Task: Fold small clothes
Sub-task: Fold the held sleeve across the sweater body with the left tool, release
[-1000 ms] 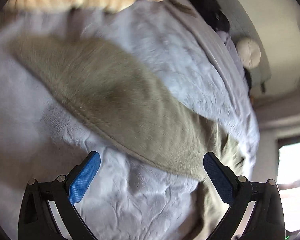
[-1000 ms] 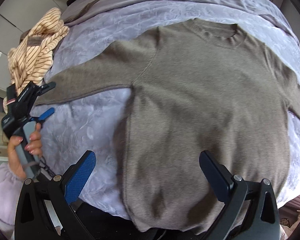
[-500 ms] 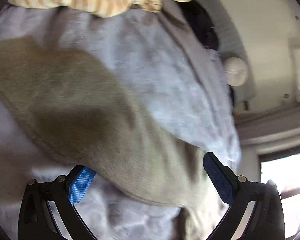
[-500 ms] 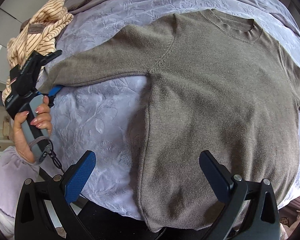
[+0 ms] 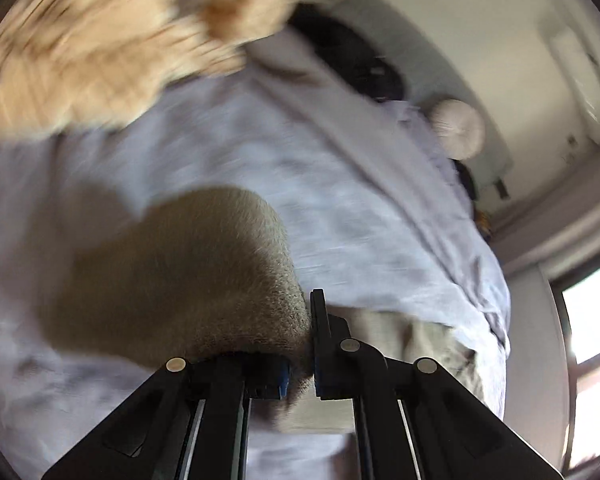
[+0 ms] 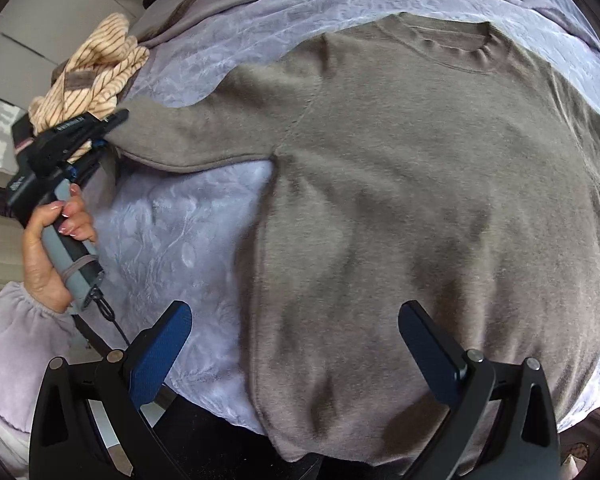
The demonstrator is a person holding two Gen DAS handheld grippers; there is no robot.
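A taupe knit sweater [image 6: 420,200] is spread flat, front up, on a bed covered by a pale lilac embossed bedspread [image 6: 172,232], with its neckline toward the far side and its hem hanging over the near edge. One sleeve [image 6: 188,140] is stretched out toward the left of the right wrist view, and its cuff end is pinched by the left gripper [image 6: 112,120], whose jaws are pressed together on the knit; the grey handle is gripped by the left hand [image 6: 56,240], from which a soft lilac cuff [image 6: 16,328] extends. In the left wrist view the same left gripper [image 5: 300,360] is seen with the bunched sleeve end [image 5: 188,280] clamped between its blue pads, though that view is heavily blurred and the fold of the fabric can only be guessed at. The right gripper [image 6: 296,356] is held above the sweater's lower body with its jaws spread wide and nothing between them. Behind the left gripper a cream garment with dark stripes [image 6: 96,76] is heaped at the bed's corner, just beside the sleeve end. Farther back, a dark item [image 5: 352,60] and a round pale cushion [image 5: 458,128] are seen near the wall.
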